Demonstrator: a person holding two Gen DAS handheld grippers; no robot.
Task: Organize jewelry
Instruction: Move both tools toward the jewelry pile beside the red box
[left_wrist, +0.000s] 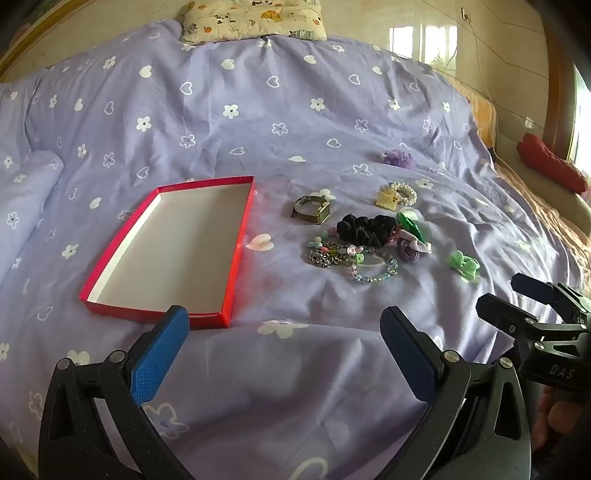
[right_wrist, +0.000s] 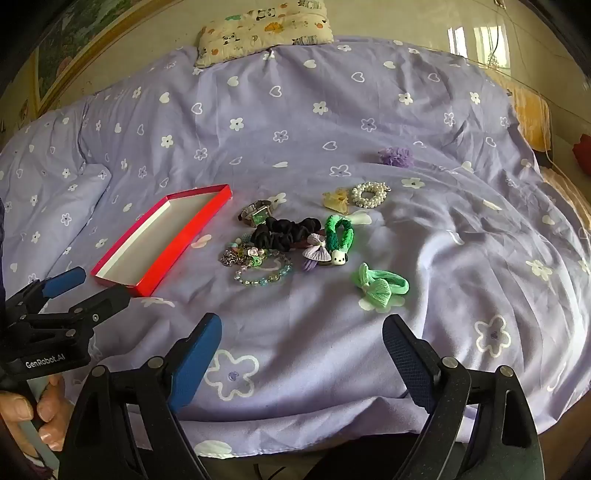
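— So, where does the jewelry lie from you?

— Ahead of both my grippers, on the purple bedspread (right_wrist: 424, 240). The pile sits ahead and right of my left gripper (left_wrist: 284, 354), and ahead and slightly left of my right gripper (right_wrist: 303, 354). The red box (left_wrist: 173, 243) lies left of the pile, empty, its long axis running away from me and leaning right at the far end.

— Which hand is nearer?

— My right one, I judge. The green bow hair tie (right_wrist: 378, 284) is the closest piece to it, almost straight ahead between the jaws, apart from the rest. My left gripper is nearer the box's near edge.

— And the jaws?

— Both pairs stand wide and hold nothing.

— Count the pieces for me.

— One wristwatch (right_wrist: 258, 213), nearest the box. One black scrunchie (right_wrist: 286, 229) beside it. One pearl ring-shaped scrunchie (right_wrist: 369, 194) with one yellow claw clip (right_wrist: 335, 199) touching it. One fuzzy green loop (right_wrist: 339, 230) with a small white puppy charm at its end. One lilac bow (right_wrist: 317, 251) over a purple elastic. One purple scrunchie (right_wrist: 396, 157) off alone at the far side. One clear bead bracelet (right_wrist: 264, 273). Above it is a tangle of chain and coloured beads (right_wrist: 242, 254); I cannot tell how many pieces are in it.

— First move?

— Probably the green bow, carried left across the pile to the box.
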